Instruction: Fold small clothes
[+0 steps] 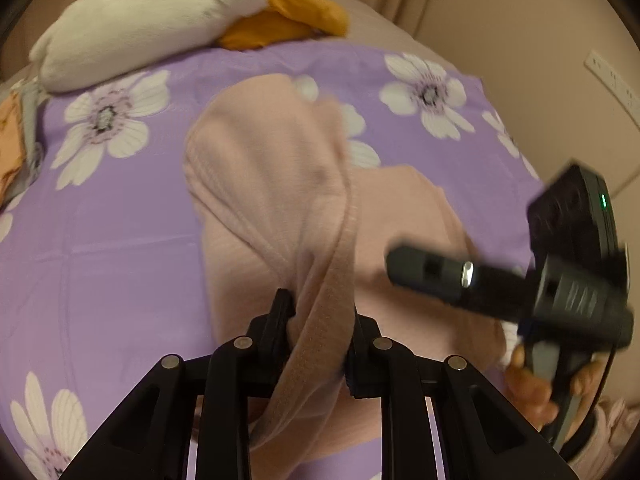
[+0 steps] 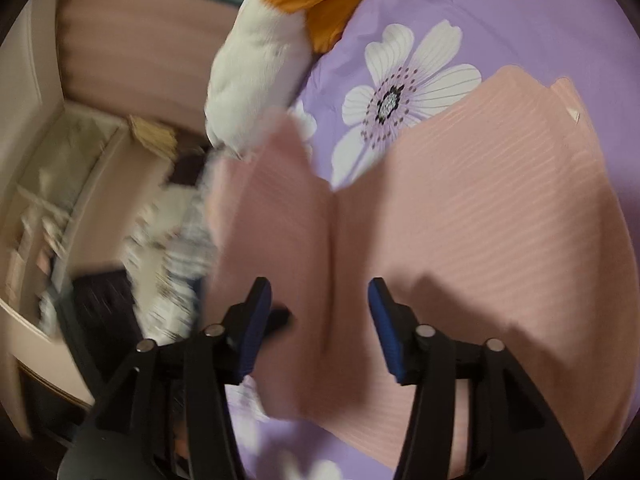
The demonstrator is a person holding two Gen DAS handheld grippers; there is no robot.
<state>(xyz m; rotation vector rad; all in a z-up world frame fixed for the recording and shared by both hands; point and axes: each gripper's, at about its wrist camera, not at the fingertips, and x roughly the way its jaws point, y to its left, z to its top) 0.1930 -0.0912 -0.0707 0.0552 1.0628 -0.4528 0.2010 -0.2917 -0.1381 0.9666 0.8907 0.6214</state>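
Observation:
A small pink ribbed garment (image 1: 276, 184) lies on a purple flowered sheet (image 1: 120, 232). My left gripper (image 1: 322, 312) is shut on its bunched waistband (image 1: 328, 292) and holds that edge lifted off the bed. In the left wrist view my right gripper (image 1: 404, 264) shows blurred at the right, over the garment's lower part, held by a hand (image 1: 532, 380). In the right wrist view my right gripper (image 2: 320, 300) stands open above the pink garment (image 2: 460, 200), whose fold crease runs between the blue pads (image 2: 382, 320); the pads do not press on the cloth.
A white plush duck (image 1: 152, 16) with an orange bill lies at the far side of the bed. Orange and grey clothes (image 1: 16, 140) sit at the left edge. Beyond the bed edge are a white shelf unit (image 2: 48, 184) and cluttered floor.

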